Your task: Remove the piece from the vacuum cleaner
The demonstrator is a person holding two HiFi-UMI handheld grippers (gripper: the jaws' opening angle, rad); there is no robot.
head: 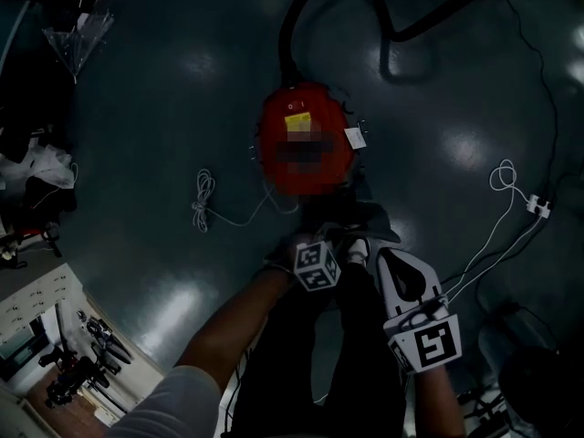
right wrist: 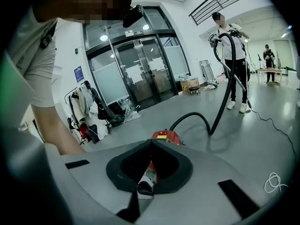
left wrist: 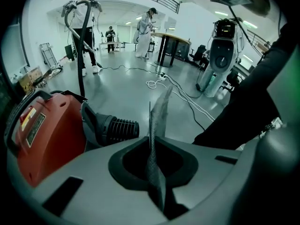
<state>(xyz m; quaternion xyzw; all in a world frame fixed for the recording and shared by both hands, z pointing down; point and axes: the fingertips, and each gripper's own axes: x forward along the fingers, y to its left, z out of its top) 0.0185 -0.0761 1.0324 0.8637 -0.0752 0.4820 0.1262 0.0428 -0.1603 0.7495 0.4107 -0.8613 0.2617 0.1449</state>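
Note:
The red vacuum cleaner (head: 306, 149) stands on the dark floor, and its black hose (head: 301, 16) curls away at the top. My left gripper (head: 310, 245) is at the cleaner's near side. In the left gripper view its jaws (left wrist: 152, 146) are shut on a thin grey mesh piece (left wrist: 159, 111) that stands up between them. The red body (left wrist: 47, 135) and a ribbed black port (left wrist: 119, 128) lie just left of the piece. My right gripper (head: 388, 258) hangs lower right, apart from the cleaner. Its jaws (right wrist: 151, 143) are shut with nothing between them, and the cleaner (right wrist: 164, 136) is beyond.
A coiled white cable (head: 203, 199) lies left of the cleaner, and more cables run to a power strip (head: 538, 206) at the right. A person (right wrist: 232, 36) holds the hose's far end. A round table (left wrist: 171, 39) and a white machine (left wrist: 220, 55) stand farther off. A tool cart (head: 55, 336) sits lower left.

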